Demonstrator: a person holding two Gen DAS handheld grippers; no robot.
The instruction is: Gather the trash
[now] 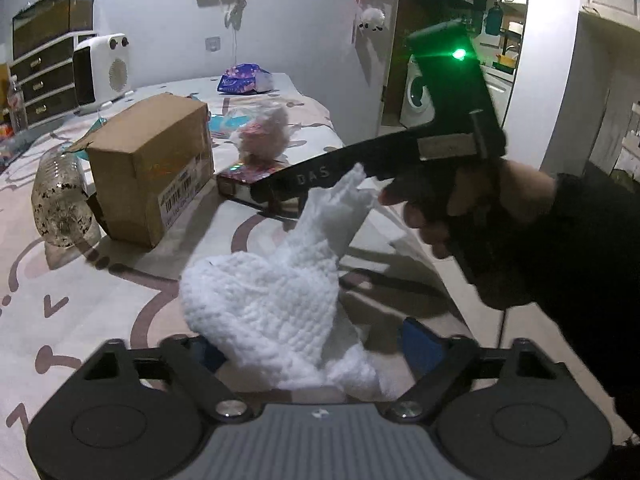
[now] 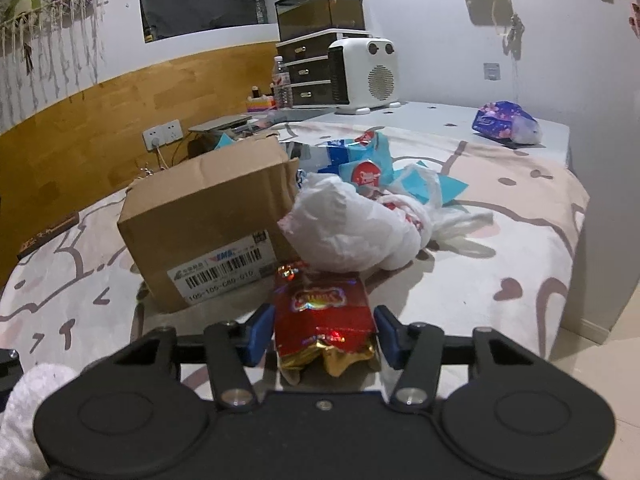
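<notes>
A crumpled white paper towel (image 1: 272,304) lies on the patterned tablecloth (image 1: 80,312) between the blue pads of my left gripper (image 1: 312,346). The left pad touches it, the right pad stands apart, so the jaws are open. In the right wrist view a red and gold snack wrapper (image 2: 324,320) sits between the blue pads of my right gripper (image 2: 324,334), and both pads touch its sides. The left wrist view shows that right gripper (image 1: 272,196) from the side, held by a hand (image 1: 460,208) in a dark sleeve, above the towel.
A cardboard box (image 2: 208,220) stands just left of the wrapper, with a knotted white plastic bag (image 2: 348,228) and blue wrappers (image 2: 360,160) behind. A clear plastic bottle (image 1: 60,204) lies left of the box. A purple tissue pack (image 2: 504,120) and a white heater (image 2: 364,76) stand at the back.
</notes>
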